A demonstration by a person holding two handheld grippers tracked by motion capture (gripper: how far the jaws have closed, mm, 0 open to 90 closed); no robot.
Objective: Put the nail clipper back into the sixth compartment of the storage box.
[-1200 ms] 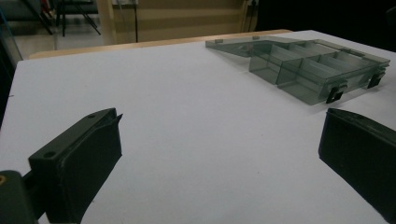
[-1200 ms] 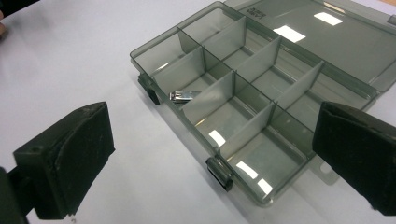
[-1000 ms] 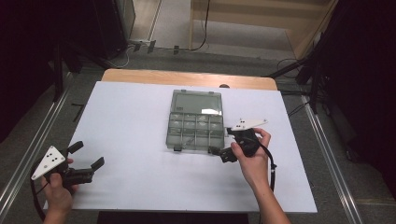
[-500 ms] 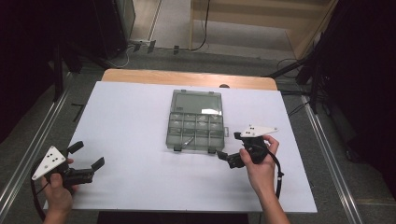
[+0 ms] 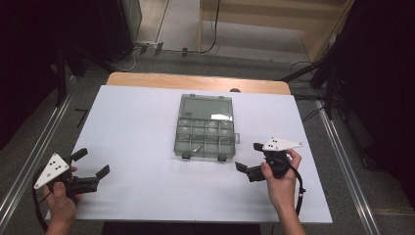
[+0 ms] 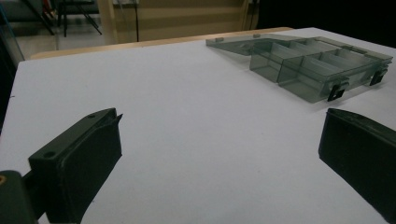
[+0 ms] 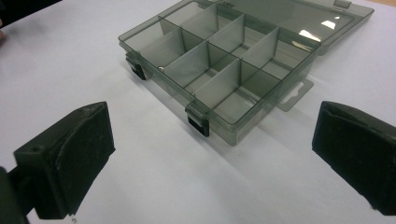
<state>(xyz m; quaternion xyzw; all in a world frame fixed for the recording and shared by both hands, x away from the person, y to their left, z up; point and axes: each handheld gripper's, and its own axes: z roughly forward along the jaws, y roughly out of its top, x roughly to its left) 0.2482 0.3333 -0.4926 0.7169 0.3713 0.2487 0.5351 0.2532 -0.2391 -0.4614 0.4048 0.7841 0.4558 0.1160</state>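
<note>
A clear grey compartment box lies in the middle of the white tabletop, its lid folded flat toward the far side. A small pale item lies in a front compartment. My right gripper is open, just right of the box's near right corner and not touching it. In the right gripper view the box sits ahead of the open right gripper, with black latches facing me. My left gripper is open near the table's front left, far from the box, with nothing between its fingers.
A wooden strip borders the far edge of the table. Metal rails run along both sides at floor level. Dark stands and cables crowd the back right. Bare white surface lies between the left gripper and the box.
My right gripper has drawn back from the box's near right corner, moving right and toward the person. The left gripper and the box have stayed put.
</note>
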